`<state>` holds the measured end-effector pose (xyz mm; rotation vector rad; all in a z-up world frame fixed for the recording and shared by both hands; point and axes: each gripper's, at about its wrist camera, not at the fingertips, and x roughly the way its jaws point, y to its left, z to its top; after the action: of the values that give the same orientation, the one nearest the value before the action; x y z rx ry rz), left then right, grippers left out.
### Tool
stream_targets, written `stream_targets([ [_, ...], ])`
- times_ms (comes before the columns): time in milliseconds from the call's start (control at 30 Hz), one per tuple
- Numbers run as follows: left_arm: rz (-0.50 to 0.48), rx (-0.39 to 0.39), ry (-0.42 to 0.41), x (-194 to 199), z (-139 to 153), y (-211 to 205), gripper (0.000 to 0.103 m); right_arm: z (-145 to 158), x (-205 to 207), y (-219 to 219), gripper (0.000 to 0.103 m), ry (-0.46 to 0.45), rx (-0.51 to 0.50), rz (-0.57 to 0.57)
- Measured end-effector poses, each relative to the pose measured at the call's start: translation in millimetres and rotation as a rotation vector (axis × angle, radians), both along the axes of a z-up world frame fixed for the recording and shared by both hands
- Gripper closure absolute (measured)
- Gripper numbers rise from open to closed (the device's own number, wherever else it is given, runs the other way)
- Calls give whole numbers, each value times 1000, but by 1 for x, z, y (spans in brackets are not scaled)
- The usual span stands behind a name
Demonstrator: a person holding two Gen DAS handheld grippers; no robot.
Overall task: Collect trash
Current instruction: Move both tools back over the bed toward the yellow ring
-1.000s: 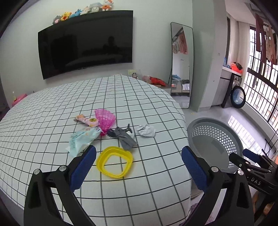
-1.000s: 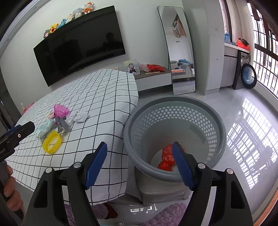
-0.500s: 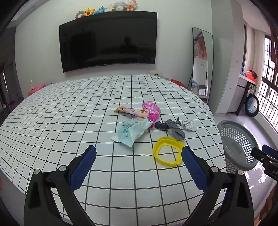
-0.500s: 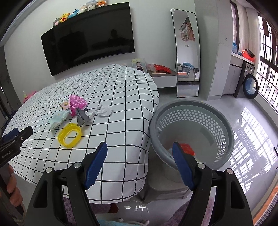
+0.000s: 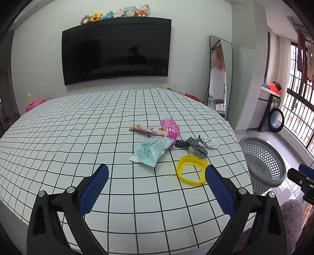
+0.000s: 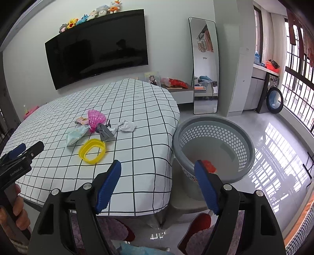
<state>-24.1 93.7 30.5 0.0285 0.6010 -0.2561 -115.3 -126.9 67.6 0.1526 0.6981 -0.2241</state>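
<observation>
Trash lies in a cluster on the checked bed (image 5: 78, 141): a yellow plastic ring (image 5: 191, 171) (image 6: 92, 150), a light blue wipes packet (image 5: 151, 151), a pink mesh cup (image 5: 169, 128), a pink wrapper (image 5: 146, 129), a grey wrapper (image 5: 197, 148) and a crumpled white tissue (image 5: 211, 142) (image 6: 127, 125). A grey perforated basket (image 6: 214, 151) (image 5: 263, 158) stands on the floor right of the bed, with a red scrap (image 6: 209, 165) inside. My left gripper (image 5: 156, 186) is open and empty, short of the cluster. My right gripper (image 6: 158, 182) is open and empty, between bed edge and basket.
A TV (image 5: 115, 49) hangs on the far wall with plush toys (image 5: 115, 13) above it. A standing mirror (image 5: 217, 74) leans at the right, a low shelf (image 6: 180, 92) beside the bed. Window bars (image 6: 300, 82) and a washer (image 6: 274, 100) stand far right. Fuzzy slippers (image 6: 196, 221) lie on the floor.
Both grippers have swung left, away from the basket, toward the bed. The left view has drawn back from the trash. Both stay open and empty.
</observation>
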Motion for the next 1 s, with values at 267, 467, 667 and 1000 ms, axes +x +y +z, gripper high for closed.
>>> stream_targets([
  [267,-43,31,3,9,0,-13,6,4,6,7,30,-17,9,1],
  [467,-50,21,14,17,4,-24,6,0,16,-11,30,-19,59,-10],
  [667,-46,21,47,29,3,-39,6,-8,29,-27,30,-13,93,6],
  [1000,9,53,61,45,-2,-52,6,-30,73,-42,29,4,140,106],
])
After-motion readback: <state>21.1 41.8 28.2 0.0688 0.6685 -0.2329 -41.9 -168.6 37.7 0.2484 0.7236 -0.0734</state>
